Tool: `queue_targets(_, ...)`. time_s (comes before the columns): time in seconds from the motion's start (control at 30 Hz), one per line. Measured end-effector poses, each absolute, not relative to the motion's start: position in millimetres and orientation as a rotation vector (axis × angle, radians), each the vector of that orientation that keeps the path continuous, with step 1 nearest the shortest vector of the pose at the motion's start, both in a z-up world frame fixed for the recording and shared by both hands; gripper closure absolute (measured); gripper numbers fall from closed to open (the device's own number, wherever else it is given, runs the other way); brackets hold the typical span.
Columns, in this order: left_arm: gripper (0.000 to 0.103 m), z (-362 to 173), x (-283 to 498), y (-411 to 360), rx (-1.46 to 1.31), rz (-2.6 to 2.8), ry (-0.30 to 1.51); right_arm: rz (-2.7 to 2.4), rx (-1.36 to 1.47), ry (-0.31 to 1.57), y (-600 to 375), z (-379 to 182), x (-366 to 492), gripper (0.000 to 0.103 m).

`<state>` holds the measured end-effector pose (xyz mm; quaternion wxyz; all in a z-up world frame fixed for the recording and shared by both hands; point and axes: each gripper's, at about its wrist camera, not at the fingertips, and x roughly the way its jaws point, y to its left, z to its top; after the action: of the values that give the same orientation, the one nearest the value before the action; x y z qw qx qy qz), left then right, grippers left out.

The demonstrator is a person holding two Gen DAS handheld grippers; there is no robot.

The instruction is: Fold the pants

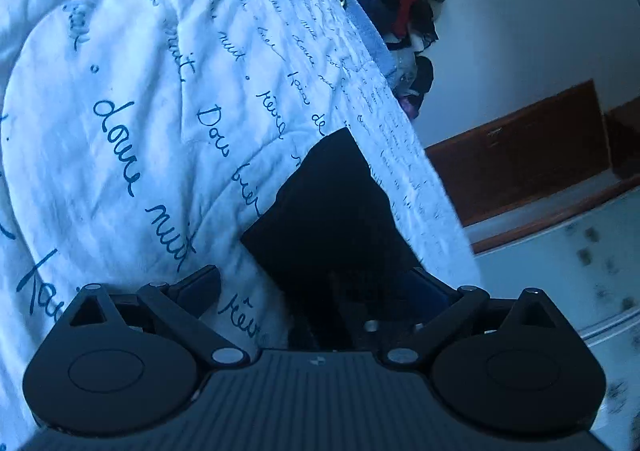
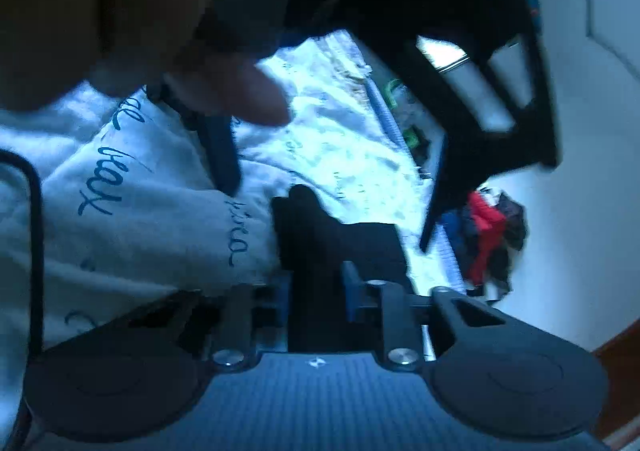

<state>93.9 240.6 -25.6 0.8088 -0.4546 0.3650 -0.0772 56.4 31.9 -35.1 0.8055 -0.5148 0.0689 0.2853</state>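
Two grippers work the black pants (image 1: 332, 211) on the bed (image 1: 120, 91): left gripper (image 1: 320, 287) spread wide around them, right gripper (image 2: 316, 283) clamping cloth to lift a fold.

Left wrist view: you look from low and close over the white bedspread (image 1: 132, 99), along your left gripper (image 1: 316, 287), toward the bed's far edge and the wall.
Right wrist view: you sit just as near the cover, tilted, facing the same bed edge, with your left gripper (image 2: 332, 191) overhead.
Shared: both views take in the black pants (image 1: 332, 203), the lettered bedspread and the clothes pile (image 2: 486, 239) by the wall.
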Motion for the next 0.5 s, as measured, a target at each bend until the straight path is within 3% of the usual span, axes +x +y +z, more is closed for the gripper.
queue_targets(0.1,0.003,-31.8,101.0,245.8,-1.039,-0.236,0.798,0.627,-1.037,0.173,27.5,-26.1,67.4,0.090)
queue_targets(0.3,0.003,-37.9,129.3,237.9,-1.127,-0.314,0.800,0.703,-0.542,0.336,-12.5,32.1,99.3,0.093)
queue_targets(0.43,0.006,-43.9,159.6,227.2,-1.153,-0.306,0.833,0.730,-0.403,0.390,-29.5,49.4,112.8,0.093)
queue_targets(0.5,0.012,-42.2,171.0,225.2,-1.122,-0.289,0.839,0.806,-0.403,0.472,-29.3,48.1,118.3,0.092)
